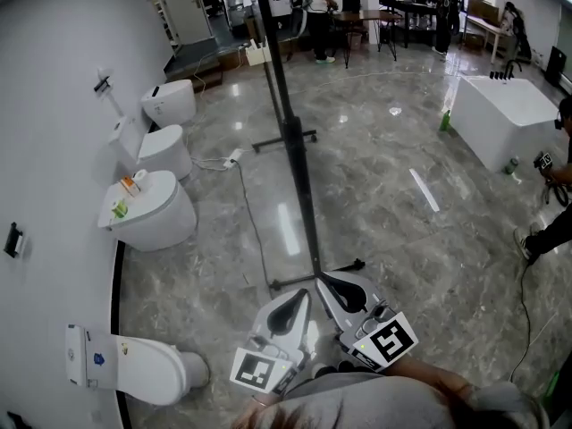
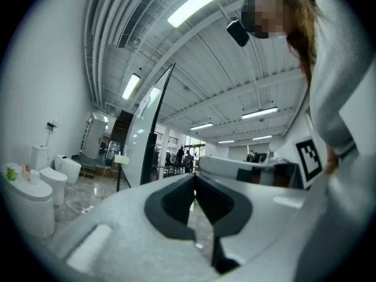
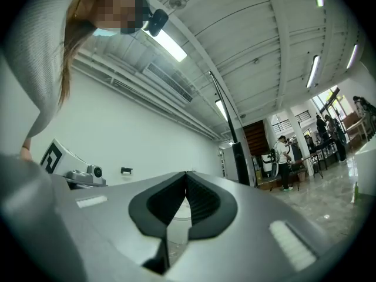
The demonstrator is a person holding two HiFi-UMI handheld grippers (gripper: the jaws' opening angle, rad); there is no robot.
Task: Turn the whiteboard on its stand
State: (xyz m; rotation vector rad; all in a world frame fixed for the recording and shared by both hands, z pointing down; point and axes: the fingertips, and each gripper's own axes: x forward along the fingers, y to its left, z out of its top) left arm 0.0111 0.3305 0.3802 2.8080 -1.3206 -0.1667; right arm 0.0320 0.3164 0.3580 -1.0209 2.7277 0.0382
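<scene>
**Both grippers held low and shut, whiteboard standing ahead untouched**

A grey marble floor [image 1: 402,222] fills the room, with a white wall [image 1: 54,105] curving down the left. A white bathtub [image 1: 509,119] stands well off to the right. Along the wall sit a row of toilets [image 1: 156,208], with one more [image 1: 134,369] nearer the person.

The whiteboard [image 1: 290,123] stands mid-floor on its stand. From the head view it is seen edge-on, as a thin dark line running from the top of the frame down to the stand's near foot [image 1: 317,280]. The left gripper view shows its pale face and dark frame [image 2: 150,134] tilted, ahead and to the left. In the right gripper view only a dark edge [image 3: 238,157] shows.

The person's grey sleeves [image 1: 357,400] hold both tools close to the body and side by side. They point forward toward the stand's near foot, with the marker cubes turned up to the head camera. Both are angled so that the ceiling fills much of their own views.

The left gripper [image 1: 304,291] [image 2: 194,175] has its jaws closed tip to tip, with nothing between them. The right gripper [image 1: 323,277] [image 3: 186,173] is likewise fully closed and empty. Its tip lies just beside the near foot in the head view, and neither tool is on the board.
</scene>
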